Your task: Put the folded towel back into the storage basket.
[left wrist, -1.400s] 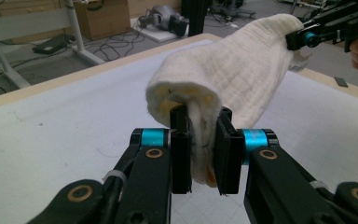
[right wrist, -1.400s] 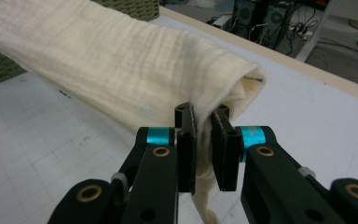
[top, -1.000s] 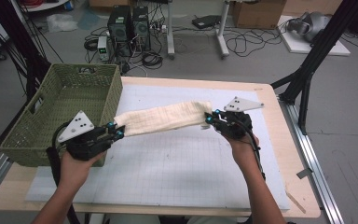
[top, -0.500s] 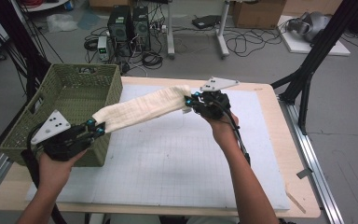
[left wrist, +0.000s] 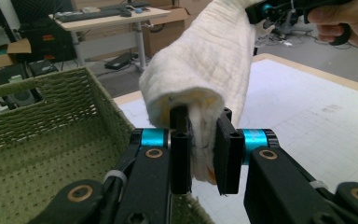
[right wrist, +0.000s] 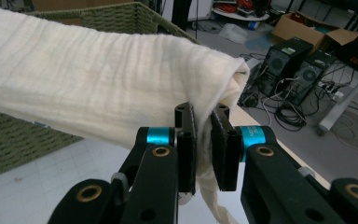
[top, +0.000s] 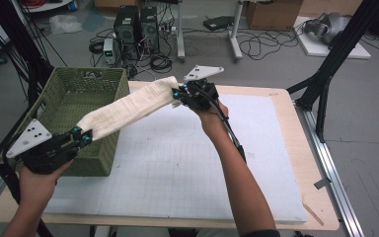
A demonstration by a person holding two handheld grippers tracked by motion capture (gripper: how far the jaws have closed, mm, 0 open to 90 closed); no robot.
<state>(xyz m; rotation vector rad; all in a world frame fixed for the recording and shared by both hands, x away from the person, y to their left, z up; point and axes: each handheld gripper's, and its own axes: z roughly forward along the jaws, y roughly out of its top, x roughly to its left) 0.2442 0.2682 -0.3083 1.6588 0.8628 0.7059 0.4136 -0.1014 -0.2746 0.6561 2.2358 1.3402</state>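
A folded cream cloth (top: 128,107) hangs stretched in the air between my two grippers. My left gripper (top: 83,137) is shut on its near end, low by the front right corner of the green woven basket (top: 64,96). My right gripper (top: 177,94) is shut on the far end, raised above the table's back edge. In the left gripper view the cloth (left wrist: 205,79) is pinched between the jaws of my left gripper (left wrist: 204,154) and rises toward the other gripper. In the right gripper view the cloth (right wrist: 88,79) is bunched between the jaws of my right gripper (right wrist: 204,149), with the basket (right wrist: 112,18) behind.
A white gridded mat (top: 192,163) covers the wooden table (top: 321,187). The basket stands on the table's left side. Computer towers (top: 137,27), cables and black frame legs (top: 330,69) stand on the floor beyond the table.
Both grippers carried the cloth to the left and toward the basket. The right gripper rose and went farther back; the left gripper came nearer the front left corner.
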